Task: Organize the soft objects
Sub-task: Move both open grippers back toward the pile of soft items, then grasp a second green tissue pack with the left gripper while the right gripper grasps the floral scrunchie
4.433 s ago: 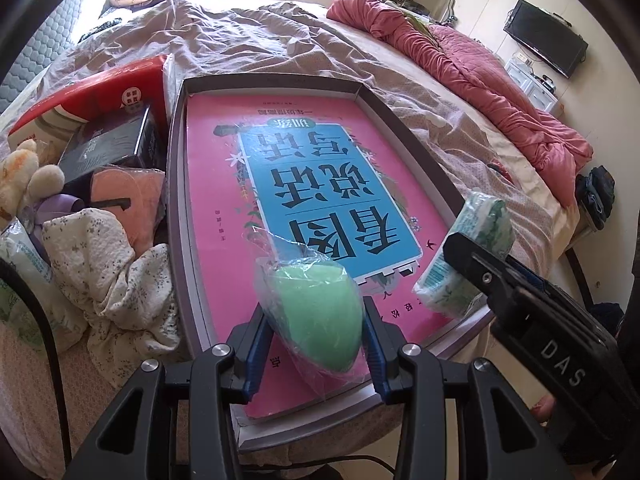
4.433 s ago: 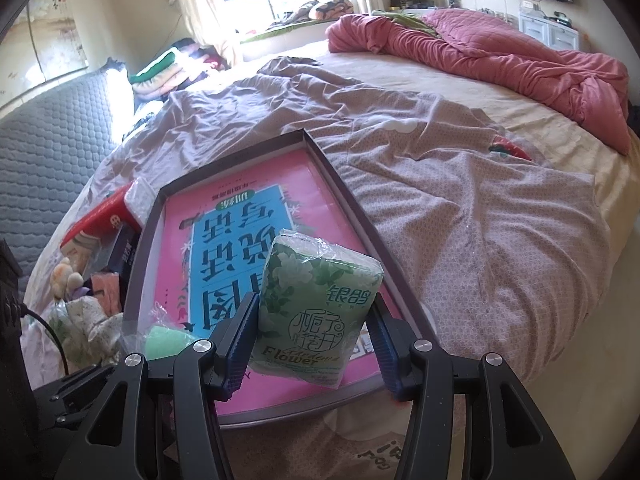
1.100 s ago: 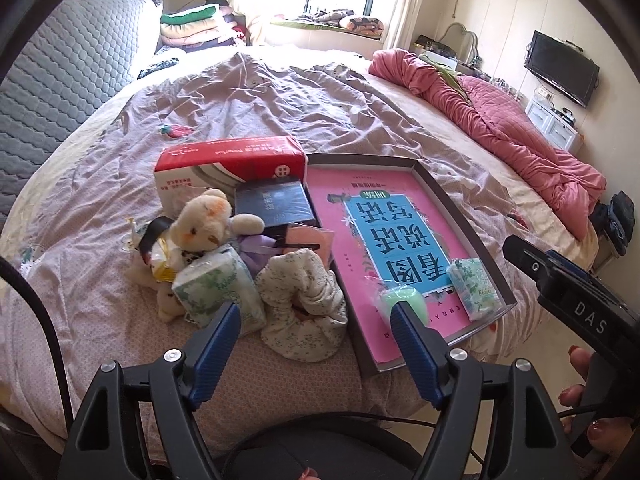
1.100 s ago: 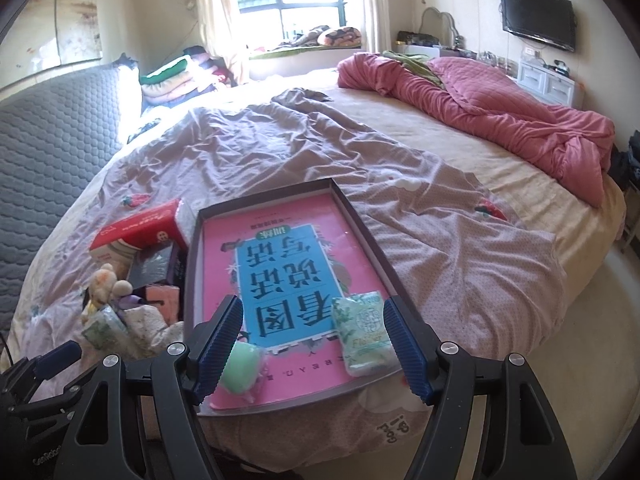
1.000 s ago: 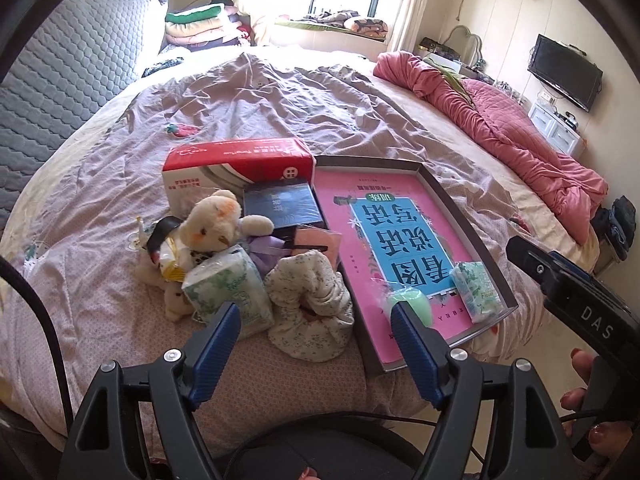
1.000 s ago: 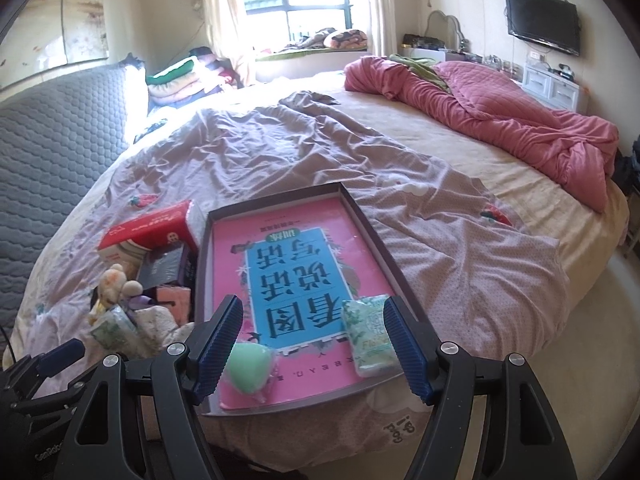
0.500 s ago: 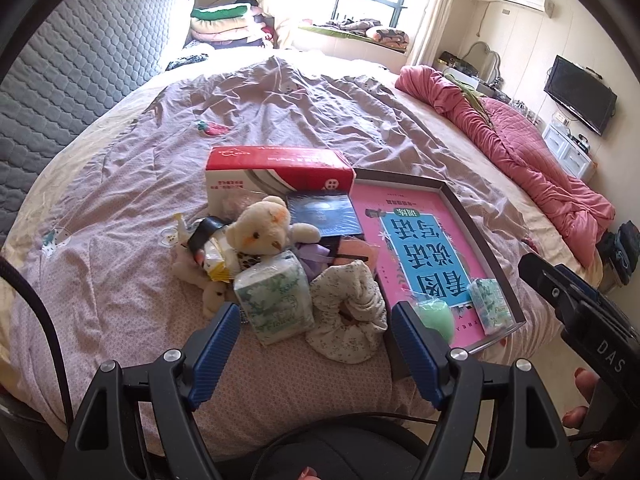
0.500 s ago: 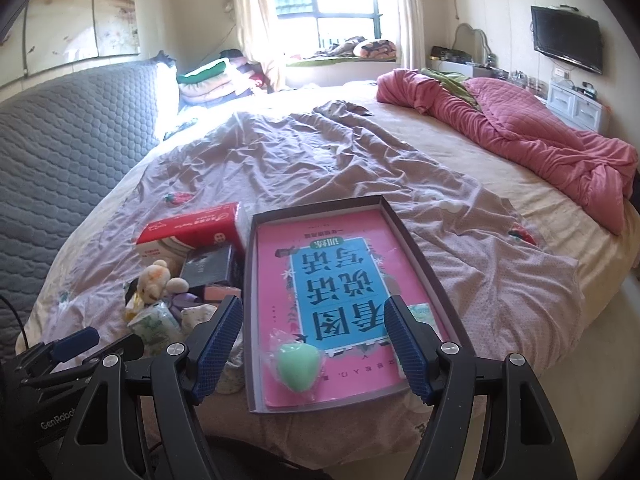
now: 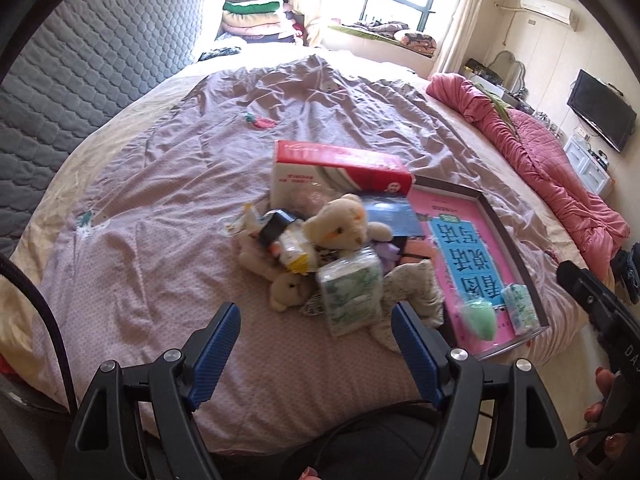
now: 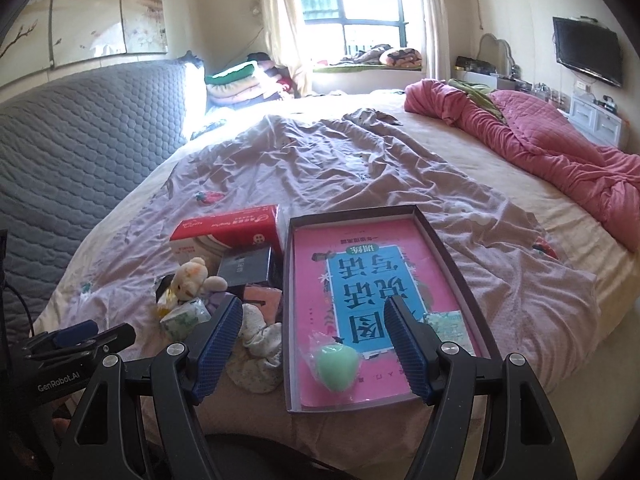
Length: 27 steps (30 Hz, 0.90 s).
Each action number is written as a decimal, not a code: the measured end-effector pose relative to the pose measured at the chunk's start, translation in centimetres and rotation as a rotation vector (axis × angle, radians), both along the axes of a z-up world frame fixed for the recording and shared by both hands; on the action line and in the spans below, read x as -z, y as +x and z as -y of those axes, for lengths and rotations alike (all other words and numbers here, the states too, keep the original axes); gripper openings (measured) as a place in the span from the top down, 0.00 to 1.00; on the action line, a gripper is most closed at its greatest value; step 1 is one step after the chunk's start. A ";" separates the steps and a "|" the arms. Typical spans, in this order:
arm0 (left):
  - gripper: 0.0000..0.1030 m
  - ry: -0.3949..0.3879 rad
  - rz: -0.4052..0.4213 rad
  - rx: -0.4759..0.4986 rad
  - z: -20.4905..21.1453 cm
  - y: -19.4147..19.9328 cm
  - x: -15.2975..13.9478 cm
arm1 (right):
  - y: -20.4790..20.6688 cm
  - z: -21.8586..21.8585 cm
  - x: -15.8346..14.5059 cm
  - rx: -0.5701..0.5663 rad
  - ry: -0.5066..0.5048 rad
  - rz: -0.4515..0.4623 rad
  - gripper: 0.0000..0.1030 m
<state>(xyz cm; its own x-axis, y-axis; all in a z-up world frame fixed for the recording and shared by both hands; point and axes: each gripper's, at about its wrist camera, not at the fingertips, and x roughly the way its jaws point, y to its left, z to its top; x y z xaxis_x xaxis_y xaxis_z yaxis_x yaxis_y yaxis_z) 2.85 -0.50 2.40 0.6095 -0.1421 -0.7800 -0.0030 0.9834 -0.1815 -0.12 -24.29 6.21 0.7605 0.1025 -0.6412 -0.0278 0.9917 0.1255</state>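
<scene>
A dark-rimmed tray (image 10: 440, 240) with a pink book cover inside lies on the bed. In it sit a green sponge in clear wrap (image 10: 337, 365) and a green tissue pack (image 10: 447, 326); both also show in the left wrist view: sponge (image 9: 479, 317), pack (image 9: 520, 309). Left of the tray is a pile: a cream teddy bear (image 9: 340, 228), another tissue pack (image 9: 352, 290), a floral cloth (image 9: 412, 292). My left gripper (image 9: 316, 344) is open and empty, held back from the pile. My right gripper (image 10: 312, 340) is open and empty, in front of the tray.
A red tissue box (image 9: 340, 172) and a dark box (image 10: 246, 266) lie behind the pile. The mauve sheet (image 9: 160, 208) covers the bed, with a pink quilt (image 10: 540, 140) at the right and a grey padded headboard (image 9: 80, 72) at the left.
Both grippers let go of the sponge and the tissue pack in the tray, opened and drew back. The left gripper has swung left toward the pile.
</scene>
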 end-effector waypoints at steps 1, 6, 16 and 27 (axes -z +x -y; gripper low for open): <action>0.25 -0.001 -0.007 -0.010 -0.5 -0.1 0.3 | 0.1 -0.1 0.1 -0.006 -0.002 -0.002 0.28; 0.25 -0.033 -0.031 -0.045 -2.6 0.1 1.2 | 0.2 -1.2 0.7 -0.042 -0.018 -0.018 0.28; 0.25 -0.105 -0.053 -0.011 -2.4 0.5 2.9 | 0.6 -3.4 2.7 -0.110 -0.069 -0.066 0.28; 0.25 -0.149 -0.079 0.055 -0.1 3.5 5.8 | 2.1 -4.4 5.6 -0.156 -0.082 -0.142 0.27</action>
<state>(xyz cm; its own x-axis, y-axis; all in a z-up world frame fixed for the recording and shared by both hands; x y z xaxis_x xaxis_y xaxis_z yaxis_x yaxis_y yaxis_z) 6.38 -0.40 -3.39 0.5348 -0.2915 -0.7931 0.0304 0.9446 -0.3267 1.95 -19.87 0.62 0.6415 0.1545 -0.7514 -0.1690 0.9839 0.0580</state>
